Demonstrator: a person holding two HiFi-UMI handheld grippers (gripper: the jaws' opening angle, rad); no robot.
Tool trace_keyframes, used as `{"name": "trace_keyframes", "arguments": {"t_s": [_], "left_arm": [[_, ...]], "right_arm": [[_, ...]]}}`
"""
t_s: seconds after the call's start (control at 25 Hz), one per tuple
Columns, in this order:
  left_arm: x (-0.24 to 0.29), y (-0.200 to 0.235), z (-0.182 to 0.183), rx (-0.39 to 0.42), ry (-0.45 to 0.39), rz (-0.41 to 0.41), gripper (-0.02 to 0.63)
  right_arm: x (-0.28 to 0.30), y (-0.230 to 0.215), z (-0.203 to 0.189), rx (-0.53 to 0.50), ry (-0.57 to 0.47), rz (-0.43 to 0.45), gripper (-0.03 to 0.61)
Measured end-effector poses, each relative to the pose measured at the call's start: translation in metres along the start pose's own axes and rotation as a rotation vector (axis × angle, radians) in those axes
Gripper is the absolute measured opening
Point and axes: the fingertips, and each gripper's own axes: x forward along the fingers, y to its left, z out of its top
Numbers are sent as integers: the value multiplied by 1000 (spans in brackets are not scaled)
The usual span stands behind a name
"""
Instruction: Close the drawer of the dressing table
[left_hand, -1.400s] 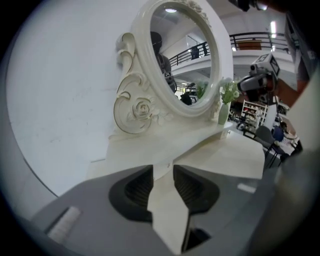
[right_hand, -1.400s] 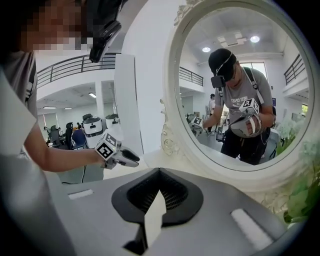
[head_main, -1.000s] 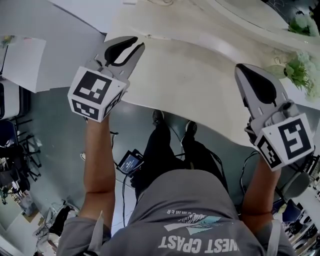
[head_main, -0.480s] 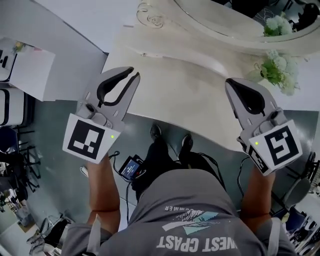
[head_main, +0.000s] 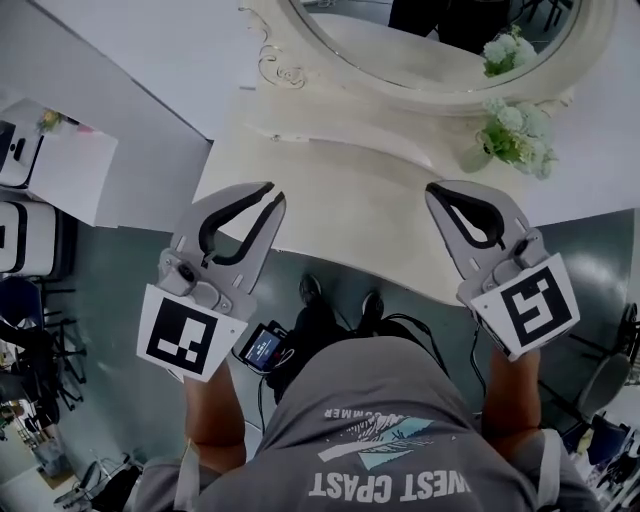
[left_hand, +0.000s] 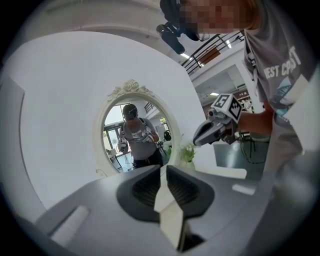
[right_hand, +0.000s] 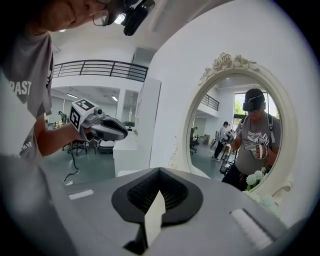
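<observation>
Grey floor (head_main: 130, 330) lies under the person's feet. Over the near edge of the cream table (head_main: 350, 200), the left gripper (head_main: 272, 195) has just been closing its jaws to a narrow gap with nothing between them. The right gripper (head_main: 432, 190) is pinched together, empty. The table's curved front hides the drawer from above. Behind stand flowers (head_main: 510, 135) and an oval, scroll-framed mirror (head_main: 400, 50).

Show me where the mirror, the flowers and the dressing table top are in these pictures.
mirror (head_main: 380, 45), head view, on the glass, left of its middle.
flowers (head_main: 512, 132), head view, on the white blooms.
dressing table top (head_main: 345, 195), head view, on the bare cream surface near its front edge.
</observation>
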Motion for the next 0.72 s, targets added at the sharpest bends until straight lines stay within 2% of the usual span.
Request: {"name": "trace_keyframes", "arguments": {"t_s": [0.72], "left_arm": [[-19,-50,21,-22,12,35,38]], "right_arm": [[-60,7,-13,0,-25,-9,0]]}}
